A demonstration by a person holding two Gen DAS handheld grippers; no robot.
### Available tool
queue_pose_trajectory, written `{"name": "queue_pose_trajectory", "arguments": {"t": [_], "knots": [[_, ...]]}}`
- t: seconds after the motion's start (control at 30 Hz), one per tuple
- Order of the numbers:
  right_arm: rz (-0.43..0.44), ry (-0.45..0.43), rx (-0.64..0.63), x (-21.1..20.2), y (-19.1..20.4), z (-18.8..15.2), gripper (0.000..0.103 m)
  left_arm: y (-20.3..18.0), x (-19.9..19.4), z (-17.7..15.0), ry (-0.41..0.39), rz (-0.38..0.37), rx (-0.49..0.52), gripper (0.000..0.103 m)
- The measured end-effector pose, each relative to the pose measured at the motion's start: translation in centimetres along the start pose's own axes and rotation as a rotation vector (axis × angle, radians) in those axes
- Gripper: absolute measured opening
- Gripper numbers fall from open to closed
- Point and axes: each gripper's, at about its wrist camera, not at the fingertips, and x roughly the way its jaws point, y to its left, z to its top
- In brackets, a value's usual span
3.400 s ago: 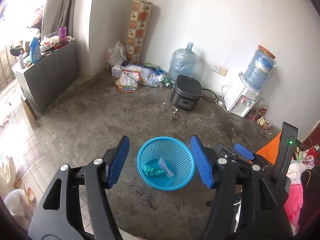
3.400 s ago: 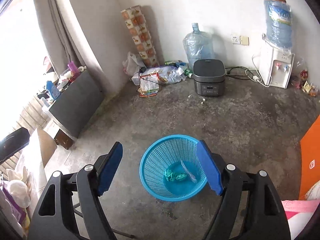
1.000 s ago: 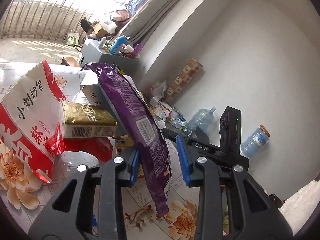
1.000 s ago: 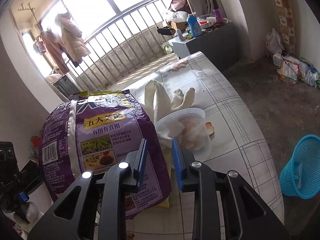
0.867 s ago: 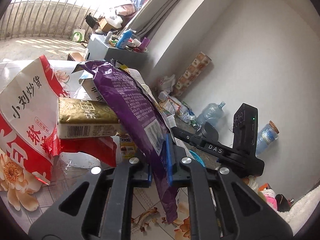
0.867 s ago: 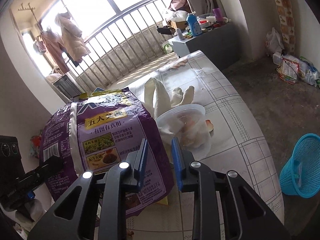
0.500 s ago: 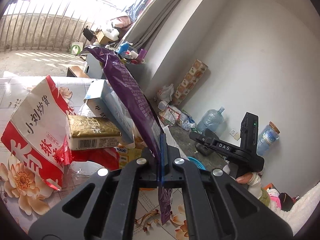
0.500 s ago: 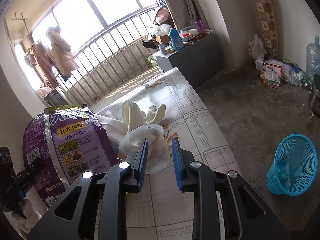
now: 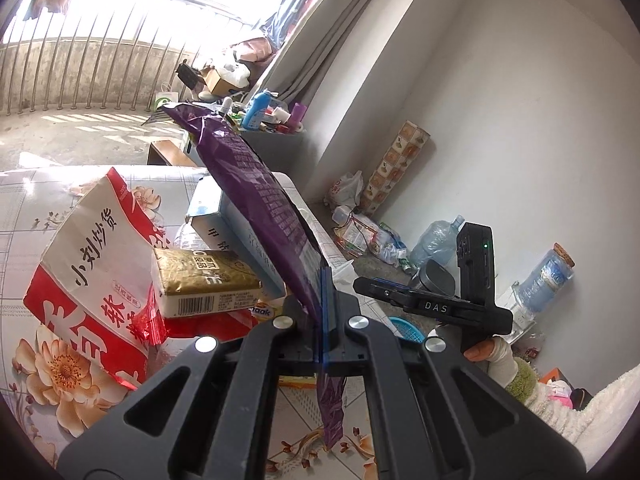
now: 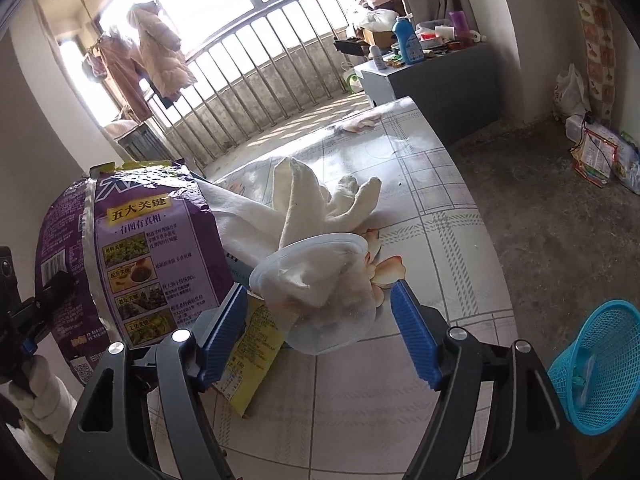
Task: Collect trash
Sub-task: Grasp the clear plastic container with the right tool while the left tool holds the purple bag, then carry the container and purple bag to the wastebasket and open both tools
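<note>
My left fingers (image 9: pixel 321 320) pinch the purple bag (image 9: pixel 256 184) by one thin edge, so it could slide free. My right fingers (image 10: pixel 320 332) gape either side of the plastic cup (image 10: pixel 320 292) on the bench (image 10: pixel 432 200), gripping nothing; closing hard might crush or tip it.

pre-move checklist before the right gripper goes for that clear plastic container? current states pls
1. Left gripper shut on the purple bag: ok, pads clamp its lower part.
2. Right gripper open wide enough: ok, jaws spread either side of the clear plastic container.
3. Container free to lift: cannot tell; the white cloth lies right behind it and may be tucked inside.
4. Container empty: not ok, smeared residue shows inside.
5. Blue basket reachable: ok, on the floor beside the table, open and not full.
6. Purple bag clear of the right gripper's path: ok, held off to its left.
</note>
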Motion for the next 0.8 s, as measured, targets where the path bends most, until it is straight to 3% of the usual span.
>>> {"name": "queue_pose_trajectory", "arguments": {"t": [0.07,0.27,0.37,0.63,0.8], "knots": [[0.022,0.034,-0.038,1.2,0.0,0.5,0.079,-0.1,0.1,0.2,0.001,0.001,-0.001,0.000],[0.036,0.137,-0.088,4.1,-0.1,1.0,0.079,-0.4,0.3,0.3,0.004,-0.002,0.005,0.000],[0.050,0.155,-0.053,4.2,-0.5,0.7,0.071,-0.8,0.6,0.3,0.011,0.011,0.027,0.000],[0.018,0.139,0.030,0.4,-2.0,-1.8,0.071,-2.7,0.3,0.7,0.005,-0.018,0.072,0.000],[0.010,0.042,0.129,-5.1,-4.3,-4.1,0.071,-5.4,0.6,1.2,0.013,-0.094,0.110,0.000]]}}
